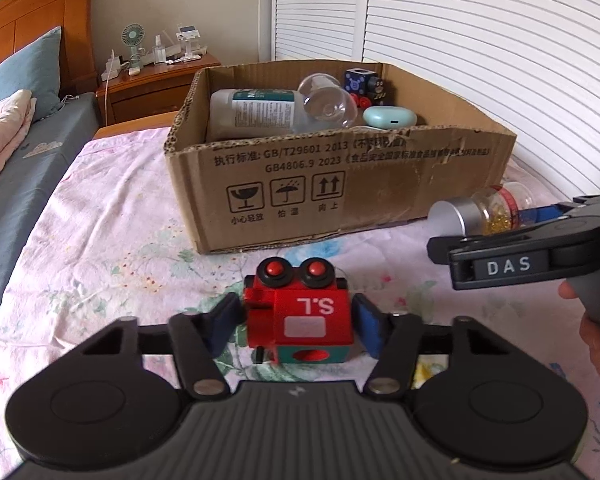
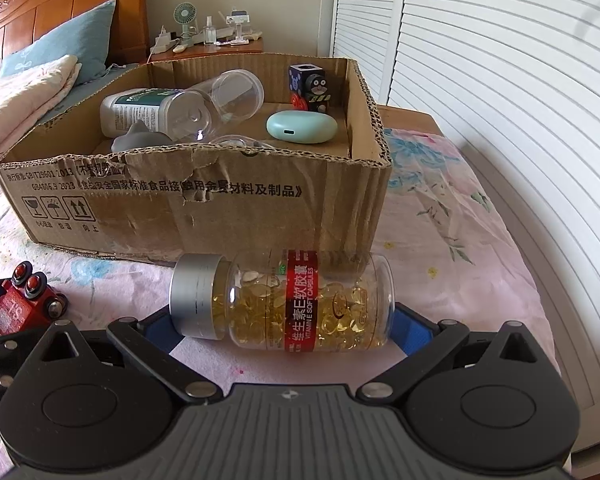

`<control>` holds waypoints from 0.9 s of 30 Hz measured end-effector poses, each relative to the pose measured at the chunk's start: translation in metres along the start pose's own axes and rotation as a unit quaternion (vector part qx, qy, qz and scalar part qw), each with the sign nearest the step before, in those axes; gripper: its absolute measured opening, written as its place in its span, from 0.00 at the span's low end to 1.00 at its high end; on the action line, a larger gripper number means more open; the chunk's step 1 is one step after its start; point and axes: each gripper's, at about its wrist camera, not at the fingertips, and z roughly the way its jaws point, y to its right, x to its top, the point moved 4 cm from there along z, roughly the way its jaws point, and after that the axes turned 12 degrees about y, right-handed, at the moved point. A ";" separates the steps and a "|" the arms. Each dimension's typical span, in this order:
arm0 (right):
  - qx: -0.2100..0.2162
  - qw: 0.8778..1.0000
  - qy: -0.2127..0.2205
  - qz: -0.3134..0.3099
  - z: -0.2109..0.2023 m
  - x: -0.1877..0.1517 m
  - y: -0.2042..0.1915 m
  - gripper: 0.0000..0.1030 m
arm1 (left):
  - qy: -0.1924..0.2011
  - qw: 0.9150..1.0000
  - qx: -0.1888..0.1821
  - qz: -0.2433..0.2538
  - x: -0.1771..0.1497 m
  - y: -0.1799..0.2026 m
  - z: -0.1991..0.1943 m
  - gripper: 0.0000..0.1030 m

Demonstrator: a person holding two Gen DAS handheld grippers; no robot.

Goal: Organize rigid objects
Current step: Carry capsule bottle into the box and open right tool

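Left gripper (image 1: pixel 299 322) pinching toy (image 1: pixel 300 312); right gripper (image 2: pixel 284 330) clamping bottle (image 2: pixel 284 302) end to end, both on bedspread near box (image 2: pixel 204 196). Best lifted level, clearing torn rim.

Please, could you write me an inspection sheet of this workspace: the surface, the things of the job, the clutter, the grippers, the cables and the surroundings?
Surface: bed with floral sheet.
Job's things: red toy block and capsule bottle lie outside the cardboard box; white bottle, clear jar, mint case and blue cube toy inside.
Clutter: nothing seen.
Grippers: left hand-held gripper fingers flank the red block; right hand-held gripper fingers flank the bottle's ends; contact unclear.
Cables: white cable at nightstand.
Surroundings: headboard, pillows, louvred doors.
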 end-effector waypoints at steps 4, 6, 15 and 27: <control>-0.001 1.000 -0.009 0.000 0.002 0.003 0.000 1.00 | 0.001 1.000 -0.006 0.005 0.000 0.001 0.000 0.52; -0.003 1.000 -0.016 0.001 0.004 0.005 -0.001 1.00 | 0.001 1.000 -0.008 0.006 0.000 0.000 0.000 0.52; -0.012 1.000 -0.021 -0.008 0.003 0.014 -0.006 0.96 | -0.003 1.000 -0.022 0.015 0.000 -0.002 -0.002 0.49; 0.051 0.997 -0.046 -0.025 -0.032 0.025 -0.003 0.93 | -0.028 0.995 -0.083 0.054 0.012 -0.009 -0.010 0.48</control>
